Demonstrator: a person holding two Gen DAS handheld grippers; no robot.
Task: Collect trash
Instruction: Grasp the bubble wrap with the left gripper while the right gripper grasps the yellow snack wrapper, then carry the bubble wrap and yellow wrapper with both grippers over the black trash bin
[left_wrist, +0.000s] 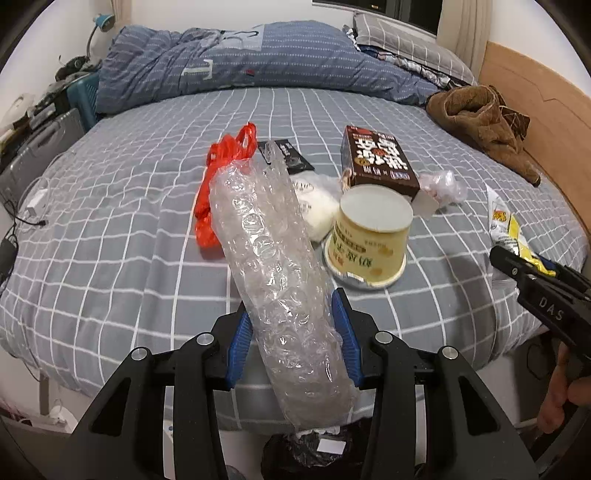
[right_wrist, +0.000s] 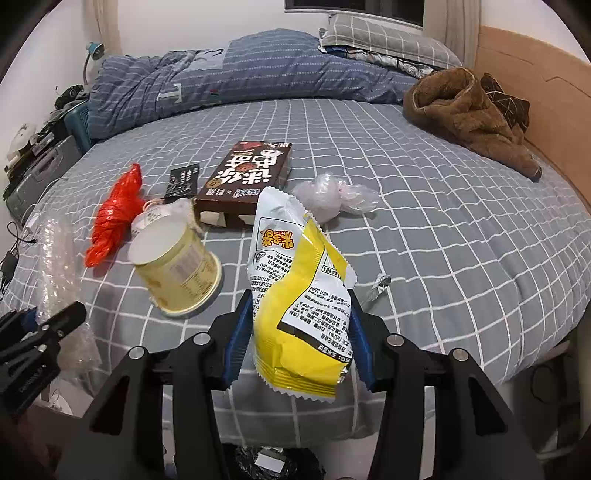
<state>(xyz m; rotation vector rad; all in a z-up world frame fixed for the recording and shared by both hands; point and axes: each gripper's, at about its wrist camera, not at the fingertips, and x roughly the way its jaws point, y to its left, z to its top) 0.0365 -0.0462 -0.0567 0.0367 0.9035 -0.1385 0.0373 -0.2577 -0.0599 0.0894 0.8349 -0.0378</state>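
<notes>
- At the far left, a charger and cables (left_wrist: 35, 206) are lying at the edge of the bed (left_wrist: 110, 258), which is wearing a grey sheet with a white grid.
- A crumpled red plastic bag (left_wrist: 207, 199) is lying on the sheet, just left of the other litter.
- The left gripper (left_wrist: 293, 332) is pinching a roll of clear bubble wrap (left_wrist: 273, 266) between its blue pads, the jaws part-closed against the roll's sides; the roll is sticking up and forward, raised over the near edge of the bed.
- Behind the roll, a small black sachet (left_wrist: 291, 157) and a white bag (left_wrist: 319, 210) are resting on the sheet.
- A cream paper cup (left_wrist: 369, 240) is sitting upside down on its rim, close to a brown carton (left_wrist: 376, 162) printed in white characters.
- A balled-up clear plastic bag (left_wrist: 441, 186) is lying just right of the carton.
- The right gripper (right_wrist: 301, 332) is clamping a yellow and white snack packet (right_wrist: 299, 295) between its pads, jaws narrowed onto the packet, which is held clear above the bed.
- A small scrap of silver foil (right_wrist: 380, 286) is lying on the sheet just right of that packet.
- A brown fleece garment (right_wrist: 465, 114) is heaped at the right side by the wooden headboard (right_wrist: 546, 92).
- A blue quilt (right_wrist: 240, 70) is bunched along the far side.
</notes>
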